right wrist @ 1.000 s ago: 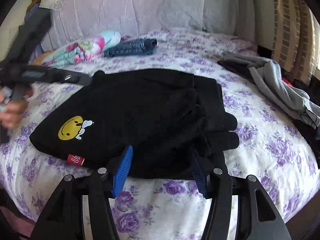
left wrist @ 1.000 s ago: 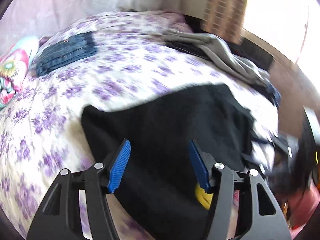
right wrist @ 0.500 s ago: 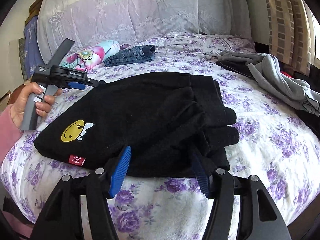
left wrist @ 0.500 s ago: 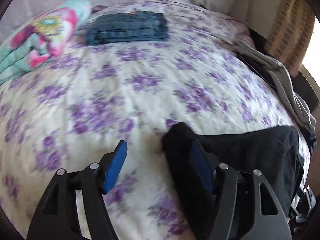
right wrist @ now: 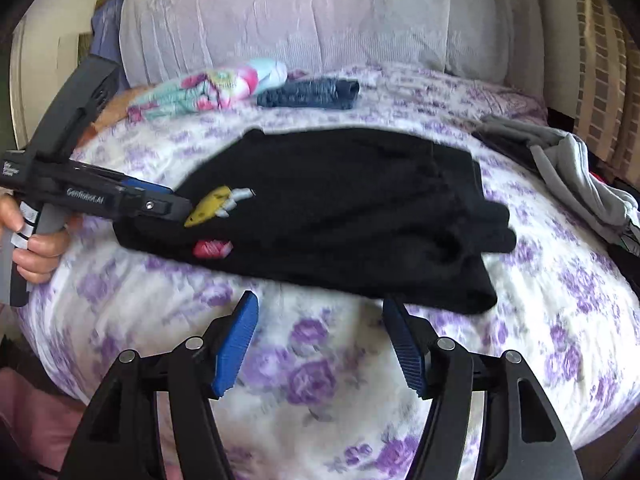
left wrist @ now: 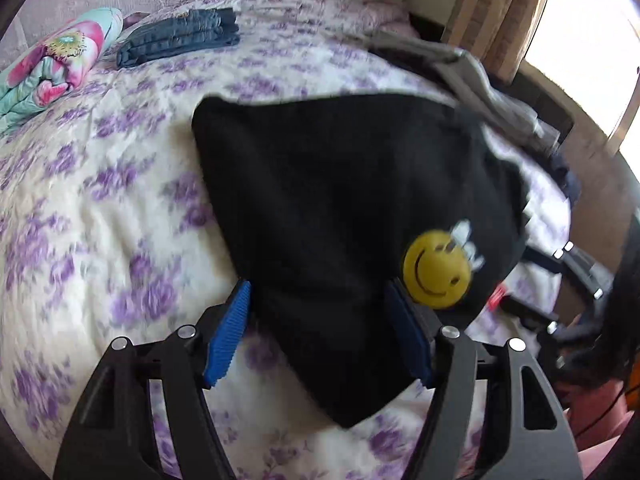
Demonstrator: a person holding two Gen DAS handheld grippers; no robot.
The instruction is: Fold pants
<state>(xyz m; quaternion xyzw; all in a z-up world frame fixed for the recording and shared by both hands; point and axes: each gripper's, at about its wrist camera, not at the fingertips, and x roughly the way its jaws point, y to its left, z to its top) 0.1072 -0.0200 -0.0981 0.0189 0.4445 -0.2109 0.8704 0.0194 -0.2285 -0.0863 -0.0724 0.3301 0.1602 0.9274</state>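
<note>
1. Black pants [right wrist: 340, 208] lie folded on the bed [right wrist: 320, 380], frame centre.
2. Right gripper [right wrist: 320, 340]: fingers opening, empty, just short of the near hem.
3. Left gripper [left wrist: 320, 328]: fingers spread, astride the waistband corner, not pinching.
4. Judged step: regrasp. Next: close on the edges, fold over.

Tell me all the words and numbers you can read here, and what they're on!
"GenRobot.AI": white letters on the side of the left claw, seen from the right wrist.
Small white label at the back end of that claw's body: too small to read.
Red tag on the black pants: white marks, too blurred to read.
Yellow smiley on the pants: a picture, no words.
</note>
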